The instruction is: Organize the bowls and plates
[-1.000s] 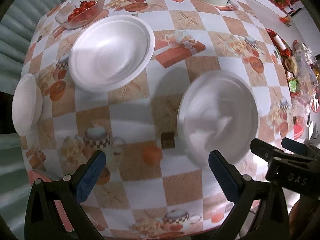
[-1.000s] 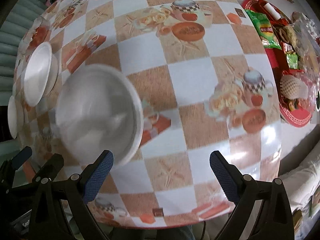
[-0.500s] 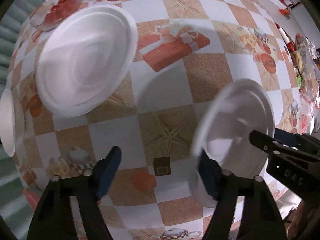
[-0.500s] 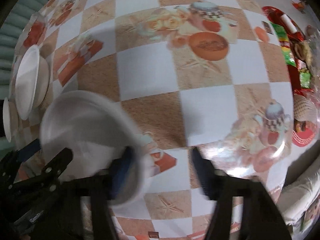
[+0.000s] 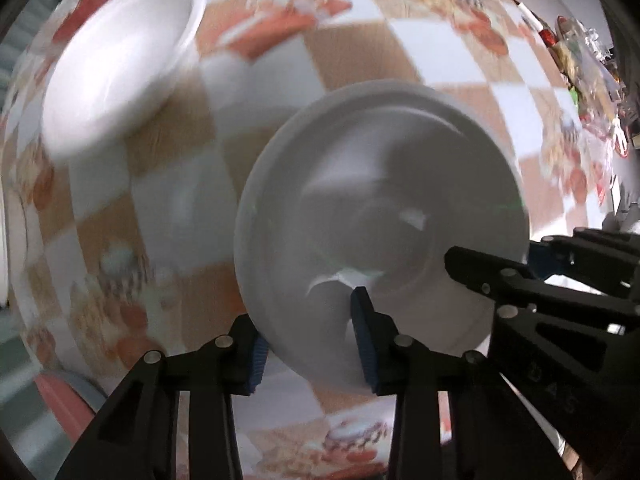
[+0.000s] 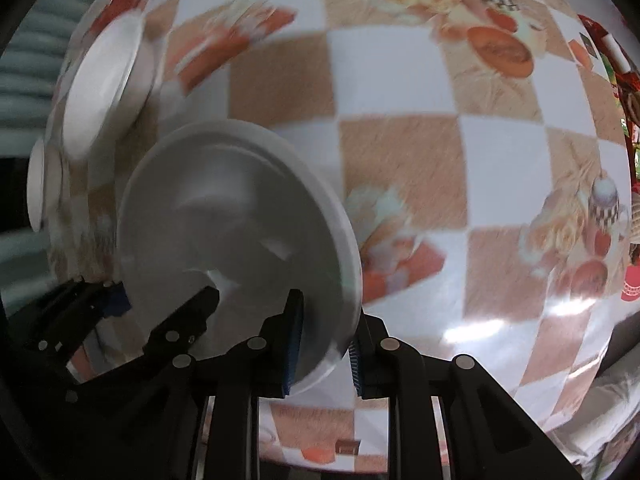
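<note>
A white foam bowl [image 5: 380, 216] is held at its near rim by both grippers, over the checked tablecloth. My left gripper [image 5: 310, 350] is shut on the bowl's left rim, one finger inside and one outside. My right gripper [image 6: 322, 346] is shut on its right rim [image 6: 336, 248] the same way. Each gripper shows in the other's view: the right one [image 5: 560, 280] at right, the left one [image 6: 100, 304] at lower left. A second white bowl [image 5: 120, 60] sits on the cloth at the far left, also in the right wrist view [image 6: 104, 80].
A small white plate [image 6: 38, 184] lies at the table's left edge. A red tray with snack packets [image 6: 624, 80] stands at the far right. The table's near edge [image 6: 400, 468] runs just under the grippers. Both views are motion-blurred.
Both grippers have closed from wide open onto the bowl's near rim. The bowl now fills more of each view and the cameras have moved forward and down.
</note>
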`<state>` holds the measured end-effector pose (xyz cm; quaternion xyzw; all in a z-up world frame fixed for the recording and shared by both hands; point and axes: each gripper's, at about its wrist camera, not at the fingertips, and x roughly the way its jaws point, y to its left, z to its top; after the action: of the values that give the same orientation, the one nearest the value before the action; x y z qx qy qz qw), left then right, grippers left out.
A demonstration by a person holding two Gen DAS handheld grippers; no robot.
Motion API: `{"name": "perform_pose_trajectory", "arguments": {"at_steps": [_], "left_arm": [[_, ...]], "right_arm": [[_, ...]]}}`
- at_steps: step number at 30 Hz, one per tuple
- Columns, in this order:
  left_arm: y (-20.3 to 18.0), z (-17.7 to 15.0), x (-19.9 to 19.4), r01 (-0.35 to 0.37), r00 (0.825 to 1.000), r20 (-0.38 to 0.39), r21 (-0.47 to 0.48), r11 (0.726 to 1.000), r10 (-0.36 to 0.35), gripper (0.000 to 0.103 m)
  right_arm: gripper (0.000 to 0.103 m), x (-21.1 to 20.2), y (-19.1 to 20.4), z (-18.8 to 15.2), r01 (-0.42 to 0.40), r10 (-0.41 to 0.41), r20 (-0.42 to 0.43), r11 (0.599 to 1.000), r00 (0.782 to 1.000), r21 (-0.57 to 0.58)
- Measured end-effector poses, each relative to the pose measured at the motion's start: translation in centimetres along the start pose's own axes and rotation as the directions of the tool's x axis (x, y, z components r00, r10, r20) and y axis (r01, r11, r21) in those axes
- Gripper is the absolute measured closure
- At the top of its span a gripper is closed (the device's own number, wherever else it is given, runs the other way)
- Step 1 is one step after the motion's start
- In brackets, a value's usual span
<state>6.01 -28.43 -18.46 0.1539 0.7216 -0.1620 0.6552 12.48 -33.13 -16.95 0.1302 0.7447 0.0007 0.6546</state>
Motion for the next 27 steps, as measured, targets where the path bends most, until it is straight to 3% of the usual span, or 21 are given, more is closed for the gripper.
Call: {"name": "perform_pose_trajectory", "arguments": {"at_steps": [9,15,17,19,20,22,24,27], "left_arm": [[1.1,-8.2,1.4,0.023,0.997,-0.067,-0.016,1.0,-0.024,0.063],[1.9,-10.2,1.7,0.044,0.996,-0.072,-0.041,0.998,-0.047,0.061],[2.8,-10.2,1.3,0.039,0.998,-0.057,-0.027,0.999,-0.04,0.056],[3.4,-10.2,0.7,0.015,0.999,-0.036,-0.001,1.0,-0.015,0.034],[3.8,-10.6,0.3,0.01,1.0,-0.02,0.003,1.0,-0.01,0.03],[4.4,-10.9,-0.4,0.01,1.0,0.003,0.011,1.0,-0.01,0.023],[4.4,-11.4,-0.9,0.015,1.0,0.003,0.016,1.0,-0.015,0.021],[6.3,-12.7,-1.9,0.018,0.999,-0.027,0.0,1.0,-0.018,0.017]], "right_arm": [[0.08,2.9,5.4,-6.5,-0.03,0.023,-0.103,0.997,0.994,-0.07],[0.079,3.7,8.1,-8.2,-0.023,0.012,-0.121,0.996,0.993,-0.089],[0.079,3.9,8.8,-7.8,-0.014,0.004,-0.12,0.996,0.993,-0.089],[0.079,3.4,8.3,-8.6,0.003,-0.013,-0.108,0.996,0.994,-0.094],[0.079,3.1,8.3,-8.7,0.002,-0.012,-0.104,0.996,0.995,-0.093],[0.07,2.3,8.2,-9.1,-0.01,0.002,-0.103,0.997,0.995,-0.074],[0.017,1.6,7.6,-8.9,-0.018,0.013,-0.095,0.999,0.995,-0.051],[0.015,0.5,6.9,-8.8,-0.025,0.023,-0.065,0.999,0.998,-0.021]]}}
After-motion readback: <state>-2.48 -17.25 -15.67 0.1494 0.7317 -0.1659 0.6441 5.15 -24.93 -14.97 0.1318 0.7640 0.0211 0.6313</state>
